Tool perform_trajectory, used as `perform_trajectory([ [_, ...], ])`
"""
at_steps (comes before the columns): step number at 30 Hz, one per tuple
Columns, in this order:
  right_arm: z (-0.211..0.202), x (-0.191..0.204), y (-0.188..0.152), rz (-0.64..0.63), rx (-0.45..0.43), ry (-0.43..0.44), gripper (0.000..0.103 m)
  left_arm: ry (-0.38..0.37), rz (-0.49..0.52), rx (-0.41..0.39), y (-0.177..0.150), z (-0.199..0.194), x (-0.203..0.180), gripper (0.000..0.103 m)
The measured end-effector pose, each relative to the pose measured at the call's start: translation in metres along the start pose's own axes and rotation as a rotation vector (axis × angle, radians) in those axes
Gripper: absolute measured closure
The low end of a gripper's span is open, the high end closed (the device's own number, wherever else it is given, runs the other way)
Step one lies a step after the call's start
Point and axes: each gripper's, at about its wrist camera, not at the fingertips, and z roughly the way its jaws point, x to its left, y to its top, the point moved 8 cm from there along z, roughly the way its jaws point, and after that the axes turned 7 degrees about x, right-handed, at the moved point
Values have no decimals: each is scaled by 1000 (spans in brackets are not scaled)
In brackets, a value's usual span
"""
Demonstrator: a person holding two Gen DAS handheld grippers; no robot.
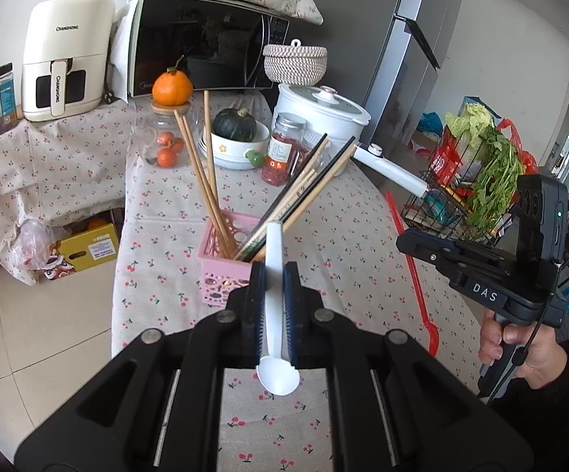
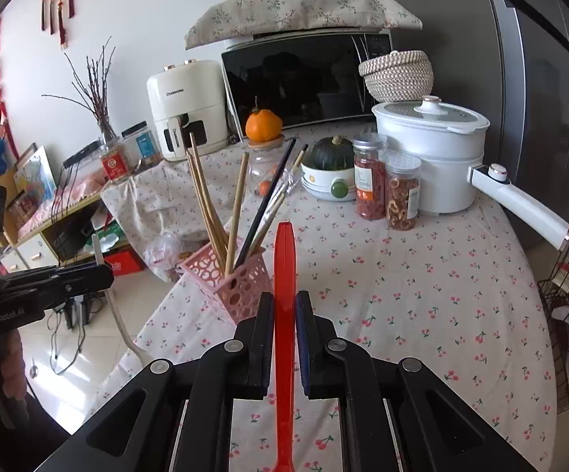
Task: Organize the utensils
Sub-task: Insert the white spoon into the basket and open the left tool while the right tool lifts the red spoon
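My left gripper is shut on a white plastic spoon, handle pointing forward and bowl hanging below the jaws, lifted above the cherry-print tablecloth. Just ahead stands a pink perforated holder full of several chopsticks. My right gripper is shut on a red plastic spoon, handle forward, also held above the cloth; the pink holder is just to its left. The red spoon and right gripper body show at the right of the left wrist view; the white spoon shows at the left of the right wrist view.
At the table's back stand a white pot with a long handle, two spice jars, a bowl with a green squash, a glass jar topped by an orange, a microwave and an air fryer. A wire basket of greens stands right.
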Motion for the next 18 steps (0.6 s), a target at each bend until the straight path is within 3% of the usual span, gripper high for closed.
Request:
perform_trajectory([
  [5, -14, 5, 21, 30, -87, 26, 92, 23, -49, -175, 39, -20, 12, 93],
  [10, -8, 11, 30, 44, -102, 42, 92, 60, -54, -334, 70, -25, 19, 93],
  [18, 4, 17, 33, 37, -117, 49, 92, 119, 10, -315, 74, 20, 16, 93],
])
